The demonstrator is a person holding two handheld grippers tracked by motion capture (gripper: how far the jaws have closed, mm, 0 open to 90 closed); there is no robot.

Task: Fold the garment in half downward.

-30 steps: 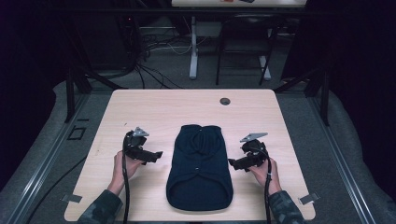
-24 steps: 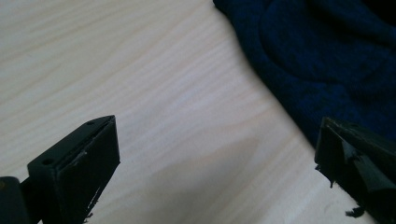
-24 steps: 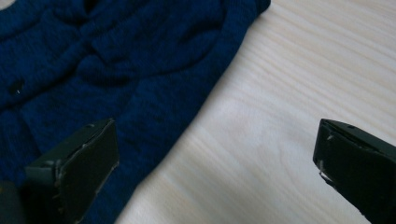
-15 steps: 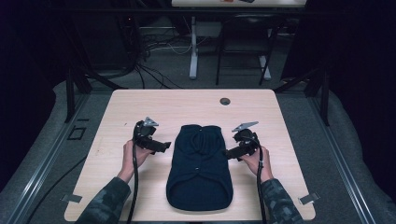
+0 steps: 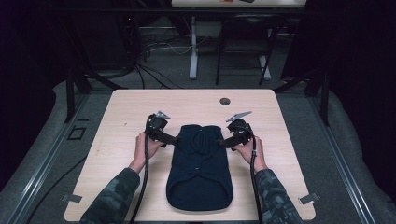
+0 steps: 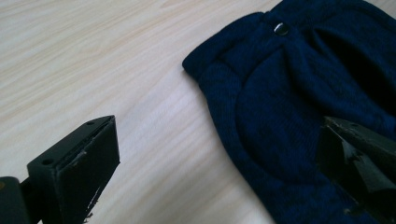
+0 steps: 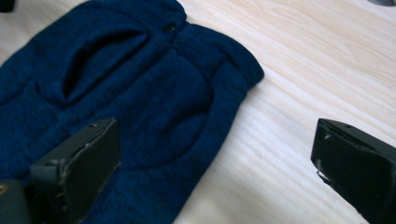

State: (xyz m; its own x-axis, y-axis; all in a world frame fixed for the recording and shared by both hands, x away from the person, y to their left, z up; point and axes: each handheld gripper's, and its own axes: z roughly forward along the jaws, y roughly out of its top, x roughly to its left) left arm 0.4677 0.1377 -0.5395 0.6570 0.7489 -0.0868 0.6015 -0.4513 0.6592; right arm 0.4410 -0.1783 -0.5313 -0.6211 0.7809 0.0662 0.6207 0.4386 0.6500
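Note:
A dark navy knitted garment (image 5: 200, 164) lies flat in the middle of the wooden table (image 5: 121, 112), its collar end pointing away from me. My left gripper (image 5: 171, 138) is open at the garment's upper left edge, one jaw over bare wood and the other over the knit (image 6: 280, 121). My right gripper (image 5: 225, 142) is open at the upper right edge, straddling the cloth's border (image 7: 154, 107) the same way. A small dark snap button (image 6: 280, 29) sits near the collar, and that button (image 7: 170, 28) also shows in the right gripper view. Nothing is held.
A small round dark grommet (image 5: 225, 101) sits in the table near its far edge. Beyond the table are chair or desk legs and cables (image 5: 154, 46) on a grey floor. Bare wood surrounds the garment on both sides.
Both hands have moved forward and inward, from beside the garment's middle up to its collar-end corners, so that the open jaws now straddle the cloth's edges.

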